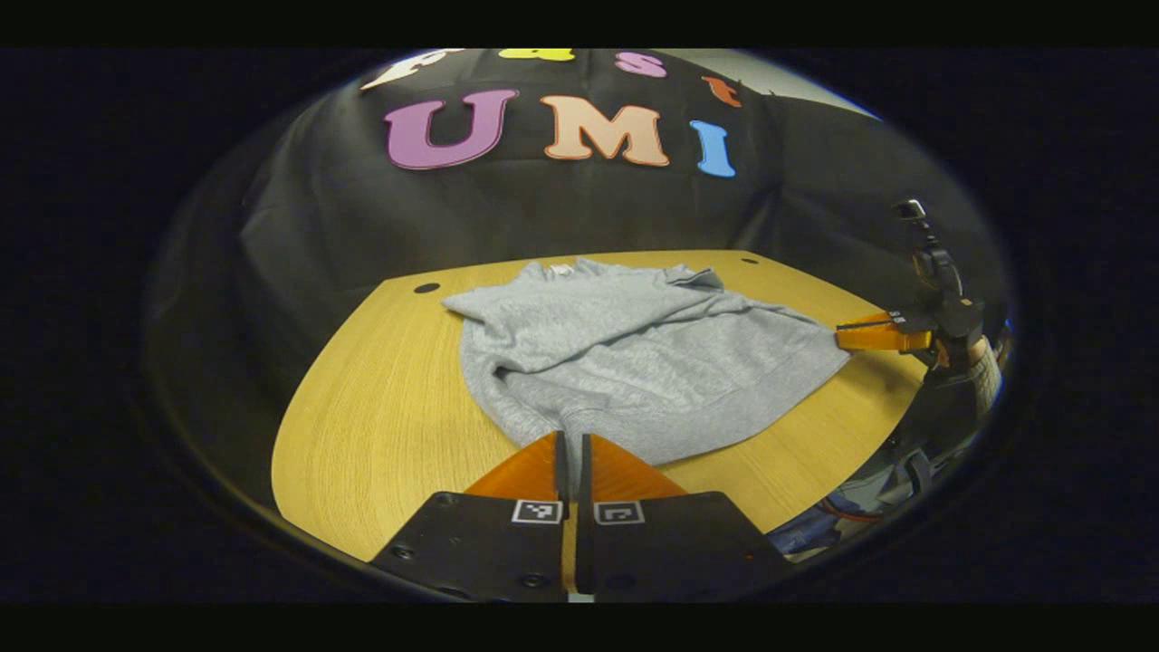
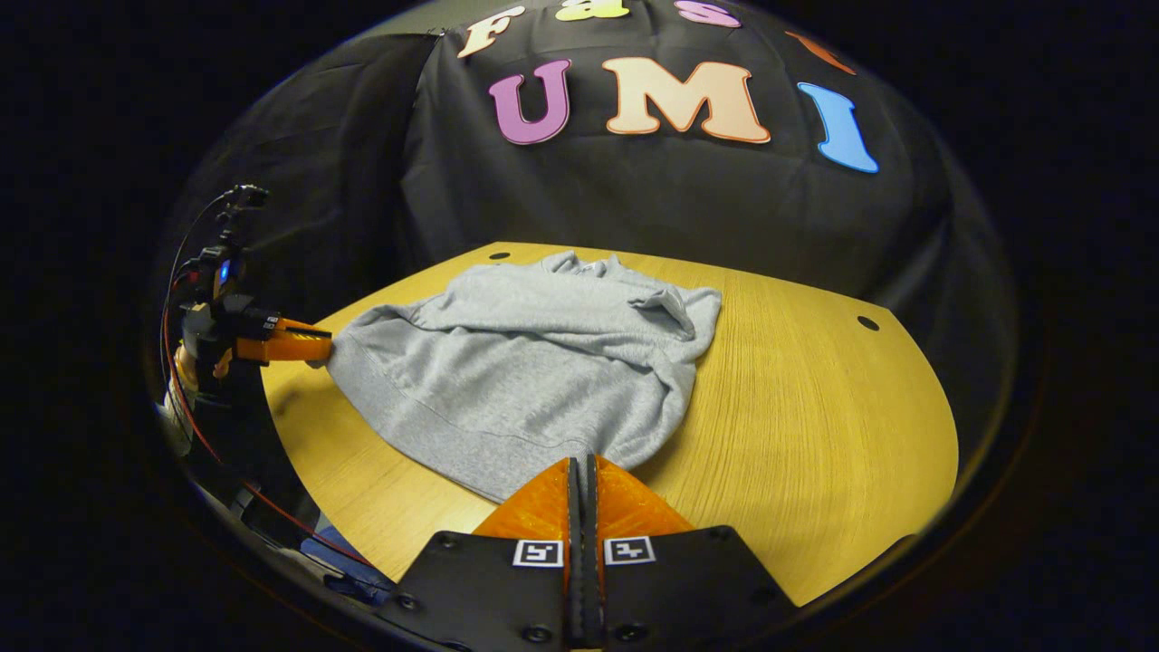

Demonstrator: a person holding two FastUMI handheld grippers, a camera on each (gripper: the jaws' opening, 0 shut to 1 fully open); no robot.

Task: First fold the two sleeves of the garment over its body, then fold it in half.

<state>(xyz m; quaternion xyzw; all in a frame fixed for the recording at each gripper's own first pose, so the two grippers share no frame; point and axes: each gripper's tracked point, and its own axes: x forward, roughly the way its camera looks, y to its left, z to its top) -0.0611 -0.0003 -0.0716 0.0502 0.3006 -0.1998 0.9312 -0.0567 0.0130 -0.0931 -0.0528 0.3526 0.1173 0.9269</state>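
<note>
Left gripper view: the left gripper (image 1: 572, 444) sits lowest in frame, fingers together, pinching the near hem of the grey sweatshirt (image 1: 625, 349). Beyond it the garment lies rumpled on the wooden surface (image 1: 380, 426), sleeves drawn over the body. Right gripper view: the right gripper (image 2: 581, 466) is likewise clamped on the hem, and the garment spreads toward the far edge.

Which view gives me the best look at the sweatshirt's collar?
The right gripper view: the collar sits at the far edge of the grey sweatshirt, turned toward the camera. In the left gripper view the collar looks flatter.
</note>
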